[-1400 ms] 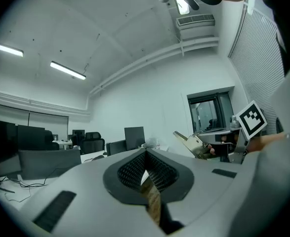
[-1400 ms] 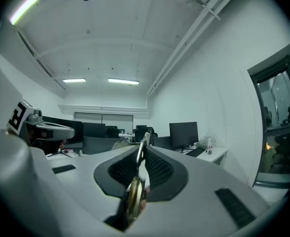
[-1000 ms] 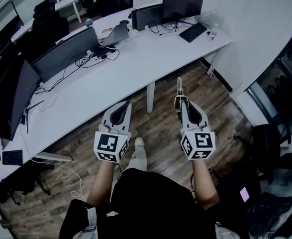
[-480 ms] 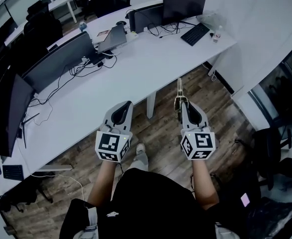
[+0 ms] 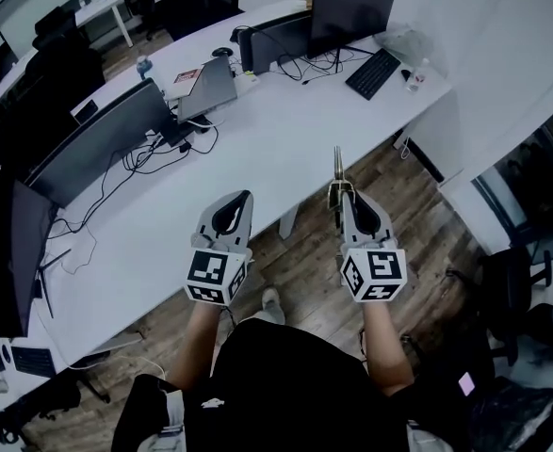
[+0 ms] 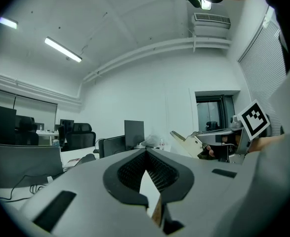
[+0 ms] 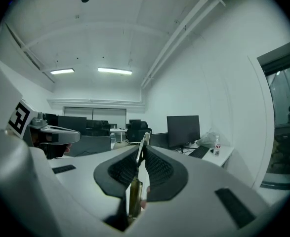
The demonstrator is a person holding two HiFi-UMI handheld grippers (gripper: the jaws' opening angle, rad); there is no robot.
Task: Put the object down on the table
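right gripper (image 5: 344, 196) clamps a thin, flat metal object (image 5: 337, 165) in the air beside the white table's (image 5: 257, 149) near edge; left gripper (image 5: 236, 201), jaws pressed together on nothing, hovers at that edge.

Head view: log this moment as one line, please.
right gripper: shut on metal strip, over floor | left gripper: shut, empty | table: ahead, metal strip not yet down

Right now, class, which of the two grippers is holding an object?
The right gripper: a thin metal tool is clamped between its jaws; the left gripper holds nothing.
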